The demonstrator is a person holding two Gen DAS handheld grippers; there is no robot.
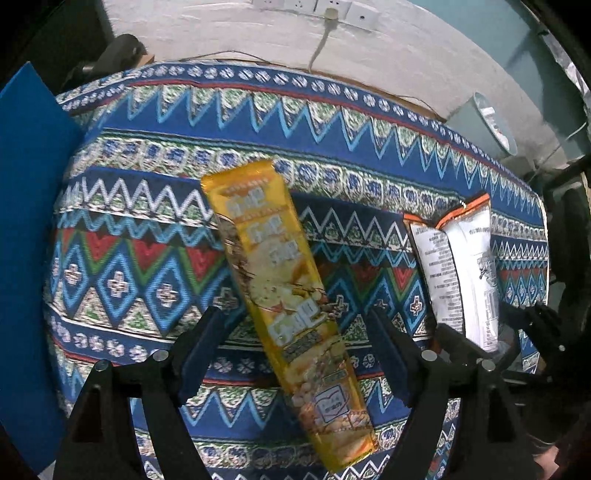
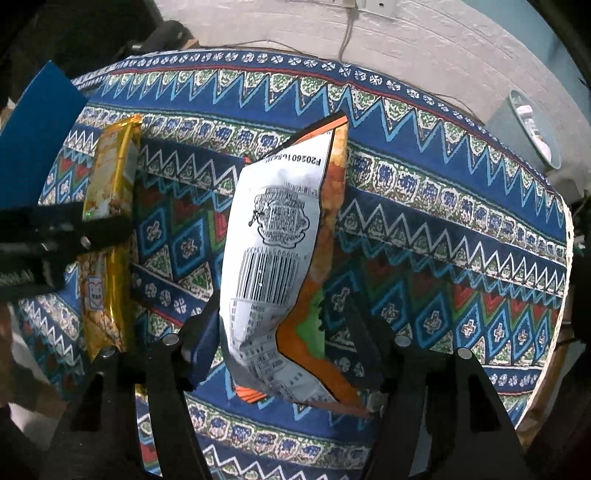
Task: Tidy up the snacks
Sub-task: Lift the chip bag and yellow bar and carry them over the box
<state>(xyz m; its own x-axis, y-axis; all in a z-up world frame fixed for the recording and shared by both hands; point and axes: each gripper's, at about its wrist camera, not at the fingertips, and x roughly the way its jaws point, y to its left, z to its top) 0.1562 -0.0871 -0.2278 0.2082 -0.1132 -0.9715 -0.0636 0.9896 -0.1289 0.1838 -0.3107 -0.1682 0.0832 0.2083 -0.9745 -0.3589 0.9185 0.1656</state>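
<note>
Counter, draped in a blue zigzag-and-diamond patterned cloth, filling most of both views. Blue board standing along the counter's left edge. White wall with a strip of outlets and a hanging cable behind the counter's far edge. Pale green bin past the counter's far right corner.

Yellow snack pack: long and narrow, over the counter's middle left, lengthwise away from the camera, far end tilted left. Same pack in the right wrist view, crossed at mid-length by the black frame of the left tool; contact at that crossing not clear.

White-and-orange chip bag: printed back with barcode facing the camera, raised over the counter's middle, to the right of the yellow pack; also at the right of the left wrist view.

Left gripper: fingers spread wide, one on each side of the yellow pack, a gap visible on both sides, nothing gripped.

Right gripper: fingers closed in on the lower part of the chip bag, left blue pad against the bag's edge, bag crumpled between them.
</note>
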